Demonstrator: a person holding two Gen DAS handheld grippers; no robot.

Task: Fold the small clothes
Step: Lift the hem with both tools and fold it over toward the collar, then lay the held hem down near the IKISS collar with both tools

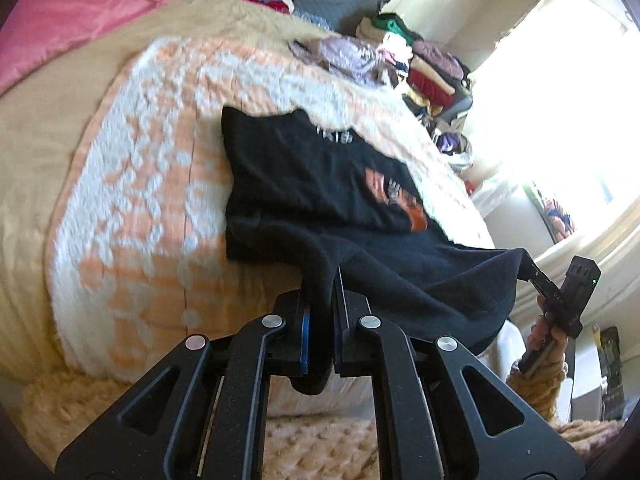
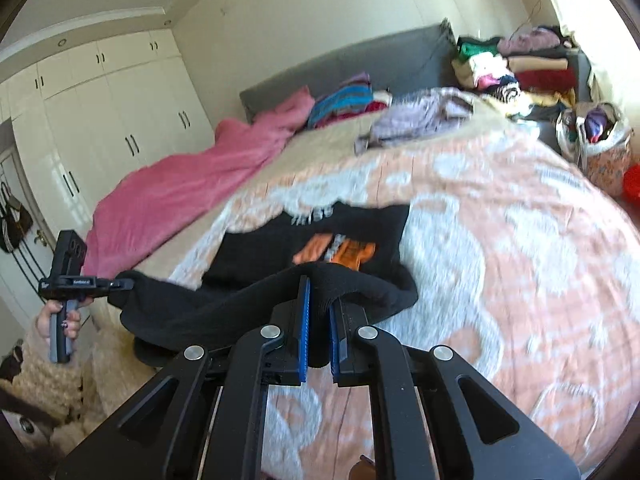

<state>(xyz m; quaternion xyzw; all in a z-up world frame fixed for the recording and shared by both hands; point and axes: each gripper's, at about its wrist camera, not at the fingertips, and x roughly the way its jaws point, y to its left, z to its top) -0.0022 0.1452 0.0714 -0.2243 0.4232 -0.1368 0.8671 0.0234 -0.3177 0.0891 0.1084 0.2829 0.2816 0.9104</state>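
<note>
my left tongs point(image 1: 320, 280) are clamping the near edge of the black t-shirt point(image 1: 304, 176), the blue pads pressing together on a bunched fold of cloth that is hanging down between them. from that corner the hem is stretching across to my right tongs point(image 1: 530, 270), which are biting the other corner; my right hand point(image 1: 546, 334) is gripping their handle, a fuzzy tan sleeve point(image 1: 536, 380) at the wrist. in the right wrist view those right tongs point(image 2: 319, 300) are likewise squeezing a thick roll of the black fabric, with only cloth between the pads, and my left tongs point(image 2: 120, 283) are showing at the far left, nipping the shirt's other corner, held by my left hand point(image 2: 60, 322).

the front hem of the shirt is lifting off the bed while the rest is lying flat on the orange and white blanket point(image 1: 132, 184), its orange print point(image 2: 334, 250) facing up. a pink blanket point(image 2: 180, 196) is lying along the left of the bed, and piles of folded clothes point(image 2: 516, 72) are sitting beyond the headboard end on the right.
</note>
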